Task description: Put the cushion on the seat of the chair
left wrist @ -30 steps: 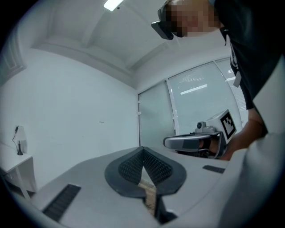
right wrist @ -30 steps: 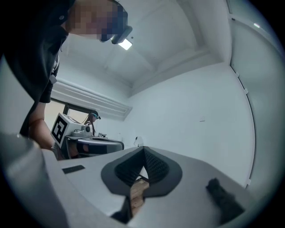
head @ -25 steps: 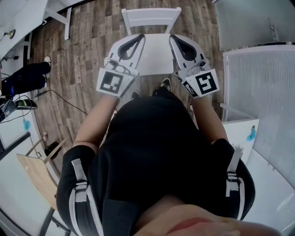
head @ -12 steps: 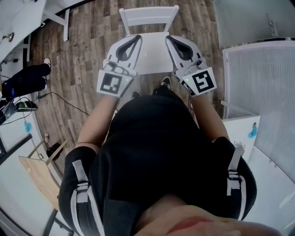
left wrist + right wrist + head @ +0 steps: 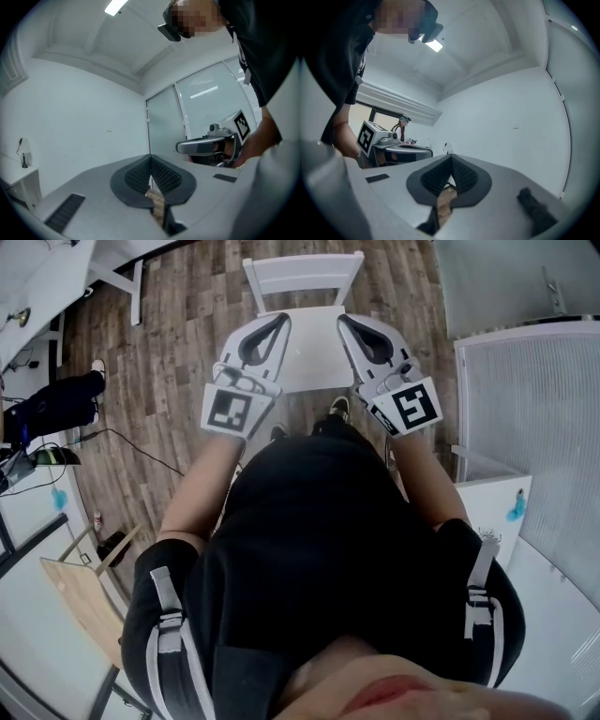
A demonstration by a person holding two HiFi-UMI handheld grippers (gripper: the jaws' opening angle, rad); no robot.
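Observation:
A white wooden chair stands on the plank floor just ahead of me, its bare seat (image 5: 312,357) towards me and its backrest (image 5: 302,273) at the far side. No cushion shows in any view. My left gripper (image 5: 280,320) hovers over the seat's left edge, jaws shut and holding nothing. My right gripper (image 5: 344,322) hovers over the seat's right edge, also shut and holding nothing. In the left gripper view the closed jaws (image 5: 150,163) point at a blank wall, with the right gripper (image 5: 206,146) alongside. The right gripper view shows its closed jaws (image 5: 451,163) and the left gripper (image 5: 401,151).
A ribbed translucent panel (image 5: 534,427) stands close on the right. At the left, another person's dark trouser legs (image 5: 52,401), a floor cable (image 5: 131,442) and a white desk leg (image 5: 122,277). A wooden board (image 5: 75,601) lies lower left. My shoe (image 5: 337,409) is under the seat's front.

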